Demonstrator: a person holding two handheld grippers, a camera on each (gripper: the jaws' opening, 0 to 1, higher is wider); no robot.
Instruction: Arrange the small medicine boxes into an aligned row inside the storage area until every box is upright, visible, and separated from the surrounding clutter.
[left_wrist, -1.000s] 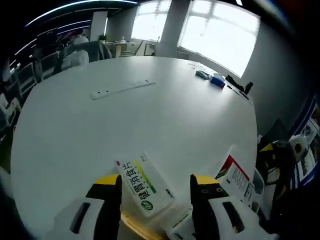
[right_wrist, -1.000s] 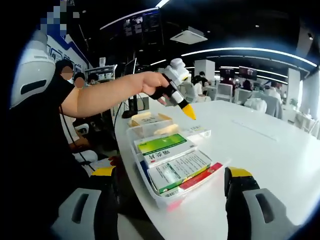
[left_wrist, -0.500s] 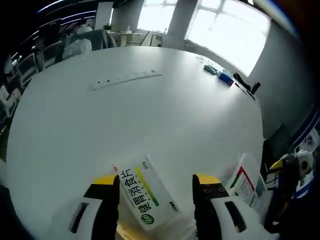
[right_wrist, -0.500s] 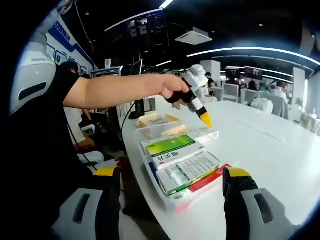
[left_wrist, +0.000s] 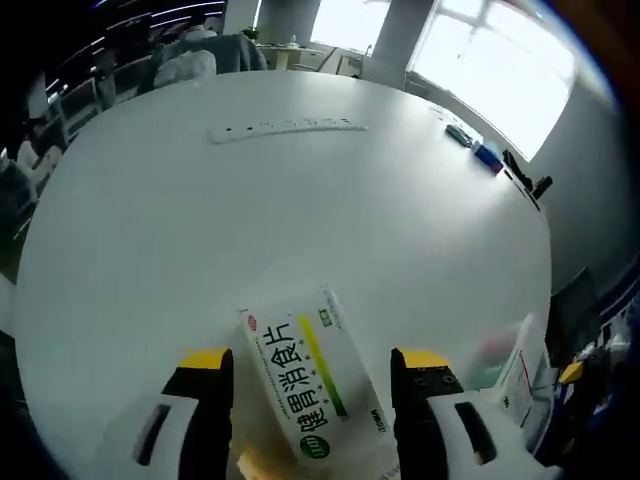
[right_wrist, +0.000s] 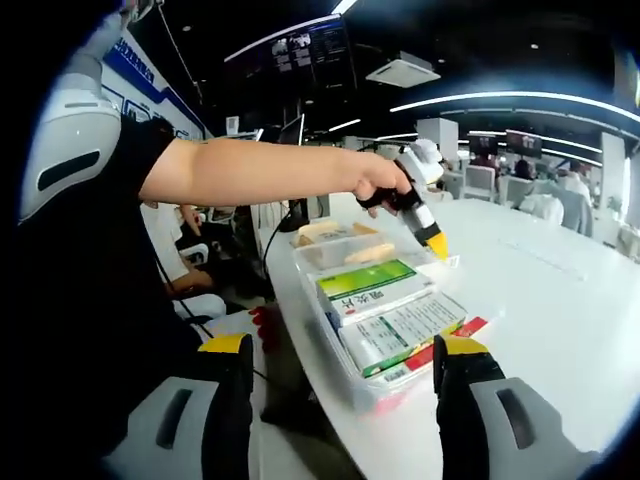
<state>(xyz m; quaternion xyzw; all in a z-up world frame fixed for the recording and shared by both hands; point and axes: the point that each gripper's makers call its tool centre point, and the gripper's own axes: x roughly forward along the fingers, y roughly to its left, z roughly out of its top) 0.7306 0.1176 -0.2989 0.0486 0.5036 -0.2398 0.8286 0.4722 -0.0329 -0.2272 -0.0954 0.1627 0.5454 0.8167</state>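
Medicine boxes, green-and-white cartons, lie flat and overlapping in the clear plastic tray at frame centre, none upright yet, while both the left tool and right tool gape open, gripping nothing.

Both claws wide apart.

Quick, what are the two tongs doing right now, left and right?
Left tongs: open, jaws either side of the white medicine box, no contact visible.
Right tongs: open, holding nothing, jaws flanking the clear storage bin.
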